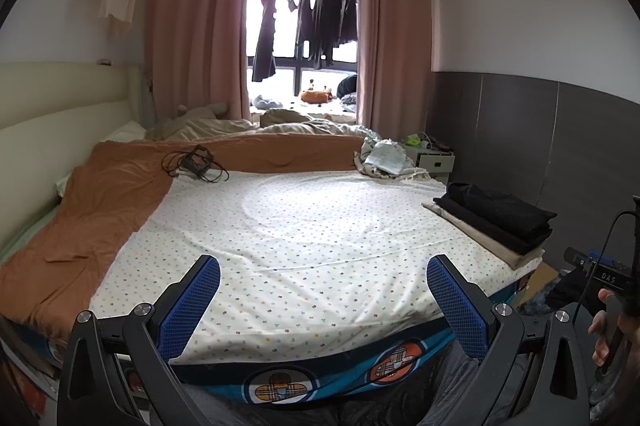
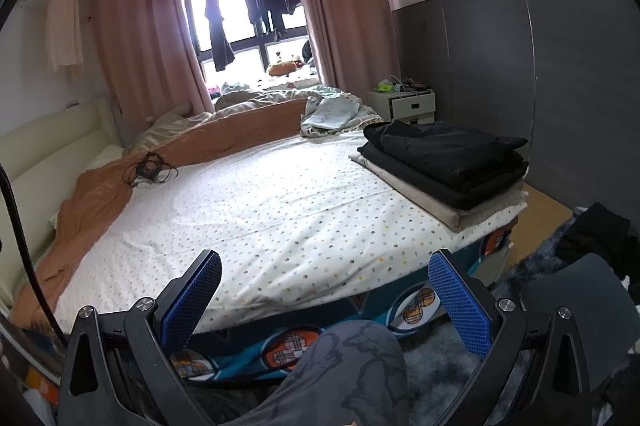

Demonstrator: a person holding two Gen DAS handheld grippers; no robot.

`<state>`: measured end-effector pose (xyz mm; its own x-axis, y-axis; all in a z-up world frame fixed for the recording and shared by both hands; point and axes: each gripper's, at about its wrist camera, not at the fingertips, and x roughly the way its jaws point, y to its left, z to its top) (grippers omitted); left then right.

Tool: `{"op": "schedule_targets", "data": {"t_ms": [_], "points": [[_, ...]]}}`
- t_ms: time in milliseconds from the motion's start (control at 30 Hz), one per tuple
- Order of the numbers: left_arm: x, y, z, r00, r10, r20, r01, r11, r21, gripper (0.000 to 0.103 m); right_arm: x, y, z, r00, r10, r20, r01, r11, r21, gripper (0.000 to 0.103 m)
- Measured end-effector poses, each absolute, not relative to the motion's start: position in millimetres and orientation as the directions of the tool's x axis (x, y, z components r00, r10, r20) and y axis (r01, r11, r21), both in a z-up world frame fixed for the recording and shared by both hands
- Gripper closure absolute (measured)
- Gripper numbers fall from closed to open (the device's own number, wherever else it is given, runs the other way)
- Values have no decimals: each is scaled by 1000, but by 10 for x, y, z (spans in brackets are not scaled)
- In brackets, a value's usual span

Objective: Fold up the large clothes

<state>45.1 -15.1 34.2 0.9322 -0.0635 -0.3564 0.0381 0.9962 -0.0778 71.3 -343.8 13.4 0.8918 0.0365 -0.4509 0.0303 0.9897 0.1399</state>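
Observation:
A stack of folded clothes (image 2: pixel 448 161), black pieces on top of beige ones, rests at the right edge of the bed (image 2: pixel 280 209); the left wrist view shows the same stack (image 1: pixel 496 222) at the right. My left gripper (image 1: pixel 323 278) is open and empty above the near edge of the dotted sheet (image 1: pixel 304 226). My right gripper (image 2: pixel 325 274) is open too, with nothing between its blue pads, over the bed's near corner. A dark heap of clothes (image 2: pixel 600 238) lies on the floor at the right.
An orange blanket (image 1: pixel 100 209) covers the bed's left and far side, with a black cable bundle (image 1: pixel 192 161) on it. Crumpled bedding (image 2: pixel 332 113) lies at the far right corner. A white nightstand (image 2: pixel 404 103) stands beyond. A knee (image 2: pixel 340 374) is below the right gripper.

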Motion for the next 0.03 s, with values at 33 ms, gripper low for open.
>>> {"op": "schedule_targets", "data": {"t_ms": [33], "points": [[443,-146,342,932,-62,-356,36,996,-77,0,715,-3432,132,892,38,-451,29,989,142,0]]}}
